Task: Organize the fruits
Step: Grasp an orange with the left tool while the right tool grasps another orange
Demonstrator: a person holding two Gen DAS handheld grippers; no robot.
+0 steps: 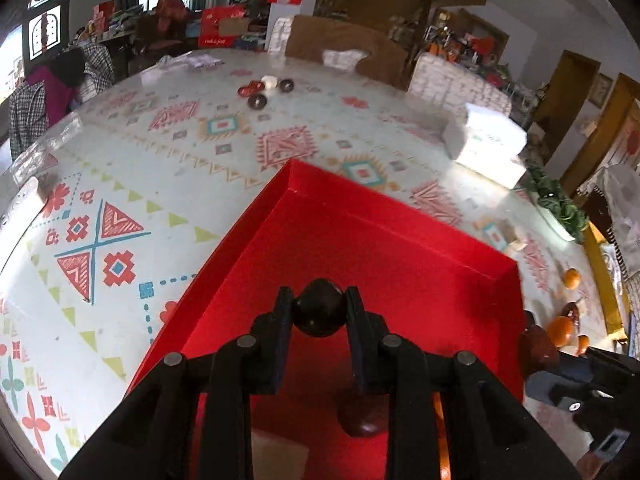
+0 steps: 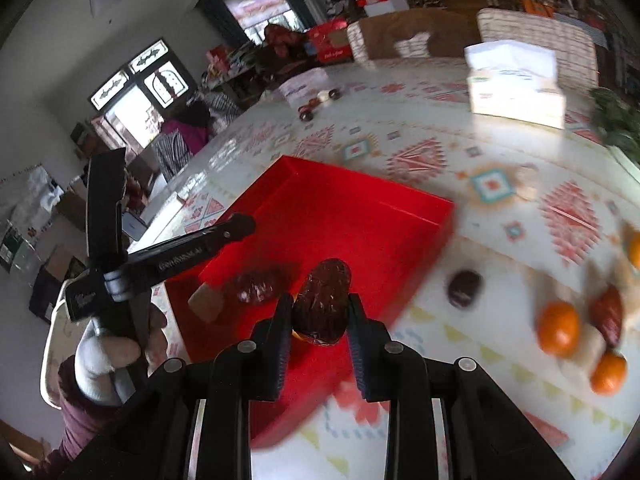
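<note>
- Left tongs (image 1: 319, 314): black, clamped on a dark round fruit (image 1: 319, 312), smooth and glossy, likely a date seen end-on. It hangs over the red box (image 1: 400, 248), so its place lies straight below.
- Right tongs (image 2: 319, 312): black, clamped on a wrinkled brown-red date (image 2: 323, 300), oblong, its long axis running away from the camera and leaning slightly right. It sits over the near right edge of the box; the open floor of the box lies ahead and to the left.
- Red box: shallow card tray with low straight walls and a matt floor, set cornerwise on the bench (image 1: 180, 152). Judged the target for both fruits; the left tongs are the better placed, already well inside the walls.
- Box contents: one wrinkled date (image 2: 253, 286) and a pale tan block (image 2: 206, 302), both near the near left wall. Something orange shows beside the date in the left view, too hidden to name.
- Loose on the bench, right of the box: a dark round date (image 2: 464, 289), a further reddish date (image 2: 609, 316), and three small oranges (image 2: 558, 328), smooth-skinned; all blurred.
- Bench cover: glossy pale sheet with red, teal and yellow geometric print.
- Far side: white tissue box (image 2: 516, 84), a small cluster of dark rings (image 1: 266, 90).
</note>
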